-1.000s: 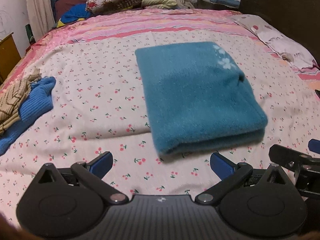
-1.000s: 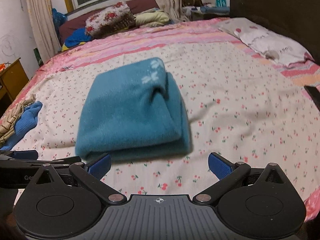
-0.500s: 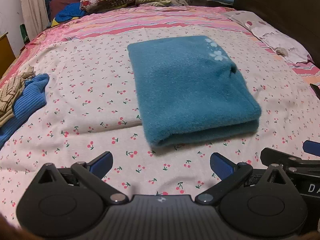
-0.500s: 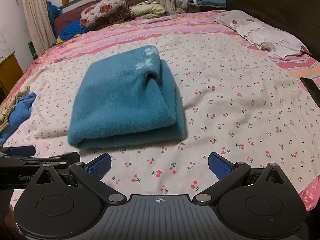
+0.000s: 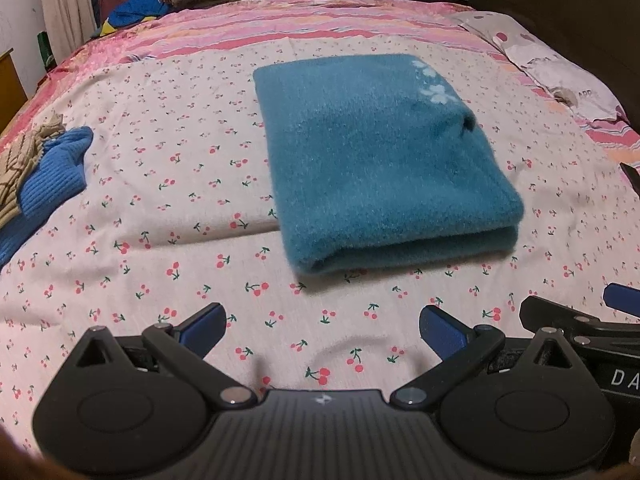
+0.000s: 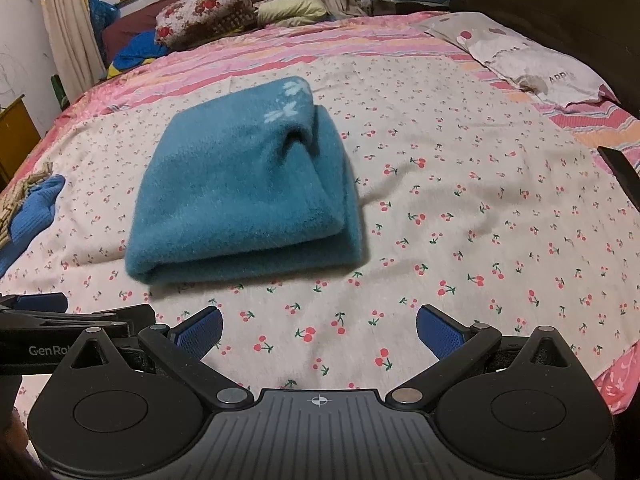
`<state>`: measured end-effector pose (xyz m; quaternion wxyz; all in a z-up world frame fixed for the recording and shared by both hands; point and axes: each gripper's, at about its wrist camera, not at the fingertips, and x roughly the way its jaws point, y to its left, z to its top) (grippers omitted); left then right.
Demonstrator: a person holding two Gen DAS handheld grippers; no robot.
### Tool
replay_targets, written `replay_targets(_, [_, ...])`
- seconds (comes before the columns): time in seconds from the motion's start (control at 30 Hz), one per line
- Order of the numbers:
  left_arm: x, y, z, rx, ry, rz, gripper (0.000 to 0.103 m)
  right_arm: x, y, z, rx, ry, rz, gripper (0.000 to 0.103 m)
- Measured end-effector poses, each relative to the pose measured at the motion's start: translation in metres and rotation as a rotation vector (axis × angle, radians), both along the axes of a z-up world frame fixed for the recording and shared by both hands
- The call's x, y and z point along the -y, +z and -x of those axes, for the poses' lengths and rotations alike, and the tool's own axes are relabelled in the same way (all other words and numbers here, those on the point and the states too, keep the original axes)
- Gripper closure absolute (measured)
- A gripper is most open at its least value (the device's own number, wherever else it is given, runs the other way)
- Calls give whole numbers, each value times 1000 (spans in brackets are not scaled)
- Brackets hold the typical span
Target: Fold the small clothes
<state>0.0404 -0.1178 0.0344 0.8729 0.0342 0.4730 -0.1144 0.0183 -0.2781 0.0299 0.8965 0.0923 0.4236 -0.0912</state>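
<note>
I have drawn both tools back: my left tool [image 5: 322, 330] and right tool [image 6: 318, 326] now hang spread wide and empty, the folded teal fleece garment [image 5: 384, 168] lying just ahead of them on the cherry-print bedsheet [image 5: 168, 168]. I judge this fold finished, so the crumpled blue ribbed knit [image 5: 52, 176], far left of my left tool, comes next.

The blue knit [image 5: 48, 176] and tan garment [image 5: 24, 156] run off the left edge. Pillow lettering [image 6: 560, 78] is partly hidden. The garment's [image 6: 240, 196] inner layers stay hidden.
</note>
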Motion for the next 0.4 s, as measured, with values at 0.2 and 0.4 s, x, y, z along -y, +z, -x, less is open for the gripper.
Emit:
replay_targets(0.2, [2,-2,1,-10,-4,-3,0,1,-1,0,-7,-5,-3,0])
replay_targets(0.4, [2,-3,1,-20,-1,-4,0,2,-2,0,-10,-6,-2,0])
